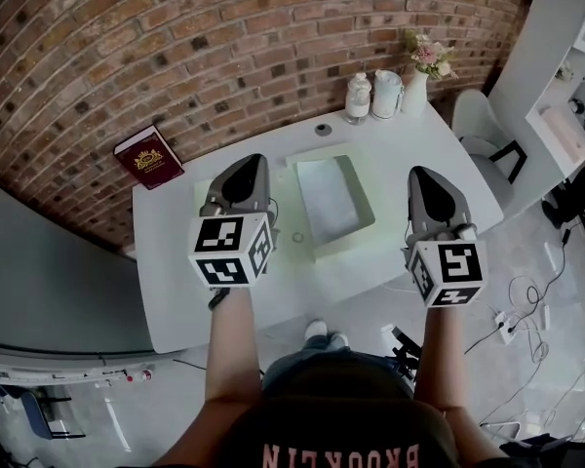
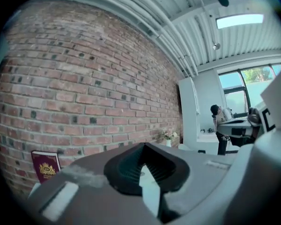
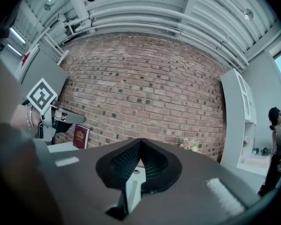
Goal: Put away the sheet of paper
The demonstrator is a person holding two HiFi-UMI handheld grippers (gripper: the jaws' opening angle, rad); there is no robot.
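white table [image 1: 175, 281] against brick wall [image 1: 175, 47], tray [image 1: 363, 213] mid-table, left tool [image 1: 244, 164] and right tool [image 1: 424, 174] flanking it, both closed

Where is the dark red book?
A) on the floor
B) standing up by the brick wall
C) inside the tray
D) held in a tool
B: the dark red book stands on the table's far corner against the brick wall, well clear of the tray.

Grey left hand-held gripper [image 1: 246, 160] and right hand-held gripper [image 1: 421, 172] bear black-and-white markers [image 1: 232, 250].
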